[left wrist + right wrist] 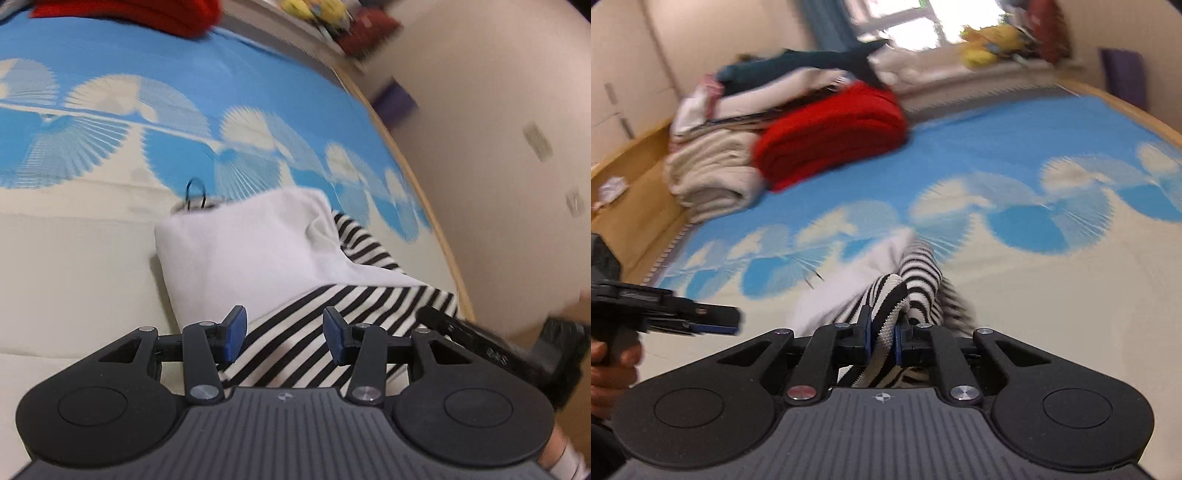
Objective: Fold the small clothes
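Observation:
A small garment, white with black-and-white stripes (295,347), lies on the bed's blue and cream cover (92,258). Its white part (243,251) is heaped up beyond the stripes. My left gripper (282,338) hovers over the striped cloth, jaws open, nothing pinched between the blue pads. In the right wrist view my right gripper (882,338) is shut on a bunched fold of the striped garment (919,273), the cloth squeezed between its pads and lifted. The left gripper (701,319) shows at the left of that view, held by a hand (609,365).
A folded red blanket (831,133) and a pile of cream and dark laundry (713,166) lie at the far end of the bed. The wooden bed edge (424,192) runs along the right, close to the wall. A black clip (195,194) lies beside the white cloth.

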Demonstrator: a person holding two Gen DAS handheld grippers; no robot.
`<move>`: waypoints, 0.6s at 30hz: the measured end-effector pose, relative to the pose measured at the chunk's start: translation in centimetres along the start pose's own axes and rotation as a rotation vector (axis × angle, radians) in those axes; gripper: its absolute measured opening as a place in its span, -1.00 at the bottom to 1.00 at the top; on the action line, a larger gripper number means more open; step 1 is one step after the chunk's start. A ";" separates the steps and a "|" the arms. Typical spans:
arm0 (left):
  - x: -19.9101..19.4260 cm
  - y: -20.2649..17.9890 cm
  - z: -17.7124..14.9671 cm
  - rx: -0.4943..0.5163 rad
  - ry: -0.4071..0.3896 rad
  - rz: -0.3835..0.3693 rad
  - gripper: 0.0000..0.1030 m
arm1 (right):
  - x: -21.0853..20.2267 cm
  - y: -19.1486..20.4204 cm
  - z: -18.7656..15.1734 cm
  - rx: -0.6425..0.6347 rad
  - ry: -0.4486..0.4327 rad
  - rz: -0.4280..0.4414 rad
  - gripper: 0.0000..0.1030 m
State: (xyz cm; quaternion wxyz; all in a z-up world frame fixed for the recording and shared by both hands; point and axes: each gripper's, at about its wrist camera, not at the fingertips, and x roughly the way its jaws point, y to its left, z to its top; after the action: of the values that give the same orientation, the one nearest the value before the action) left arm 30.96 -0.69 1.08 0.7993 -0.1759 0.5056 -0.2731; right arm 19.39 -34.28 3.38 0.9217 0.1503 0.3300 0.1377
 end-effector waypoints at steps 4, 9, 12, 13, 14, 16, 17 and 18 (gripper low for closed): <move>3.6 -2.5 -1.6 0.123 0.126 0.011 -0.04 | 0.7 -2.7 -2.6 -0.066 0.191 -0.084 -0.78; 9.4 -3.5 -4.8 0.260 0.287 0.107 -0.05 | 3.6 -4.0 -5.4 -0.119 0.384 -0.131 -0.78; 11.0 -4.0 -6.3 0.372 0.316 0.167 -0.03 | 5.4 -4.2 -6.5 -0.103 0.458 -0.132 -0.78; 10.9 -4.0 -6.1 0.374 0.321 0.160 -0.03 | 5.8 -4.0 -6.6 -0.114 0.475 -0.138 -0.78; 10.5 -3.9 -5.8 0.351 0.321 0.152 -0.03 | 6.1 -3.7 -6.7 -0.131 0.485 -0.147 -0.78; 8.9 -3.8 -4.8 0.306 0.293 0.140 -0.03 | 6.4 -3.3 -6.4 -0.133 0.479 -0.140 -0.78; 7.9 -3.9 -4.5 0.319 0.268 0.134 -0.03 | 6.5 -3.4 -6.3 -0.128 0.478 -0.131 -0.78; 7.3 -3.9 -4.5 0.344 0.262 0.131 -0.03 | 6.5 -3.5 -6.3 -0.125 0.479 -0.125 -0.78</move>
State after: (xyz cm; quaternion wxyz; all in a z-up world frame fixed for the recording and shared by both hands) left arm 28.32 -8.32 -3.86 0.7610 0.0332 0.5613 -0.3235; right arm 20.68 -34.07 -6.21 0.8315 0.0354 0.5384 0.1325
